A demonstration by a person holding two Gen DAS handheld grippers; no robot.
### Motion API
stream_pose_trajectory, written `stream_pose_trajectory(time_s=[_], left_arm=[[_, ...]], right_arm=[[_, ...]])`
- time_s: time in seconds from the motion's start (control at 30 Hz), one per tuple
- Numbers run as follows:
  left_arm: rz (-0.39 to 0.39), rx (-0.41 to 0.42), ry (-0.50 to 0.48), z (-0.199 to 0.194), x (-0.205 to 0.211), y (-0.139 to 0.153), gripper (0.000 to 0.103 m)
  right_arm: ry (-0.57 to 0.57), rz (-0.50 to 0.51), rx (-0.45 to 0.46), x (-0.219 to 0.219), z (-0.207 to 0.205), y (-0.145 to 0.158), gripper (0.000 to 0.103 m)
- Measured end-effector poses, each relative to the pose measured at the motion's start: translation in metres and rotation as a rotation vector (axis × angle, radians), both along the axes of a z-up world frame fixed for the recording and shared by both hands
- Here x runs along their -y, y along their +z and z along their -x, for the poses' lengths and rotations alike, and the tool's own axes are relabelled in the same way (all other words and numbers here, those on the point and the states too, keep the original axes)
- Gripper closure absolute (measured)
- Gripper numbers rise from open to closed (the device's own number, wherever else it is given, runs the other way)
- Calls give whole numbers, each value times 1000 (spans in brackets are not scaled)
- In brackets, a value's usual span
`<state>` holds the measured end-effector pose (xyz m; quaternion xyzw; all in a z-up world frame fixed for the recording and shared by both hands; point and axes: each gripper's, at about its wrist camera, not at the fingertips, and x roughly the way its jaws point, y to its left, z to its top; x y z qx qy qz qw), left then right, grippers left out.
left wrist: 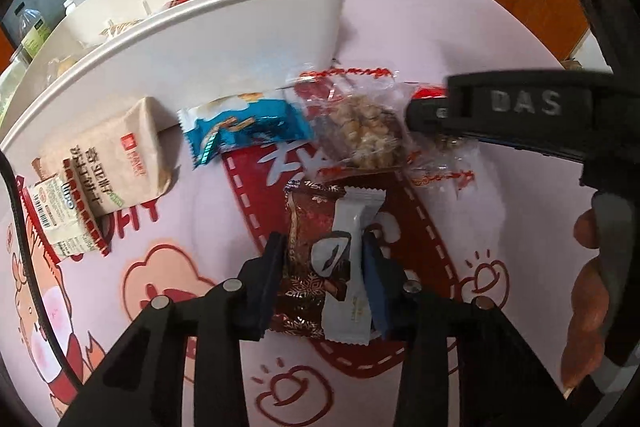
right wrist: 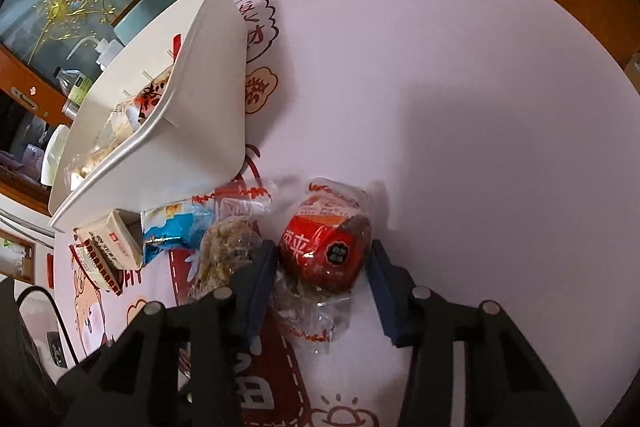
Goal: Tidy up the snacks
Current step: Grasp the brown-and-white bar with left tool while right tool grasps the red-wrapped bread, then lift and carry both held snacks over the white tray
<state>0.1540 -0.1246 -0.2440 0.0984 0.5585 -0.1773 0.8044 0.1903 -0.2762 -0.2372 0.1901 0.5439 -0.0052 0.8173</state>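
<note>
Left gripper (left wrist: 322, 281) is closed on two packets together, a white snack packet (left wrist: 352, 267) and a brown snowflake packet (left wrist: 306, 267), on the pink tablecloth (left wrist: 208, 227). Right gripper (right wrist: 324, 263) stands around a red snack pack (right wrist: 324, 247), not pressing it, near the white bin (right wrist: 200, 131).

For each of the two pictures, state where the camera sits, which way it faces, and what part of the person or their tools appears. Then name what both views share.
Left wrist view: on the left hand-held gripper, facing steeply down; its fingers straddle a white sachet and brown sachet. The right hand-held gripper and a hand show.
Right wrist view: on the right hand-held gripper, facing down at a red snack pack between its fingers.
Shared: white bin, blue packet, nut-cluster pack, pink table mat.
</note>
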Motion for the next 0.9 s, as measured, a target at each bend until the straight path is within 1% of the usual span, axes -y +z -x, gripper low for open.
stream_pose_trajectory(time_s=[0.13,0.23,0.5,0.57,0.73,0.9], left_arm=[[-17,-10,11,-2,-19,4,68],[-28,-15,23,-2,-31,7,68],[-22,2,52,-1,-59,33,69],[-15,3,59,0,-66,40,69],[4,24,73,2,-82,56,69],[44,23,109,3,-102,79,69]], right_arm=[[7,-8,3,0,11,1,58],[23,11,-2,-6,22,4,58],[76,22,-23,-32,56,11,58],[78,7,-25,-37,62,14,58],[99,-21,-3,-56,69,31,58],[145,-26,54,-74,63,56,58]])
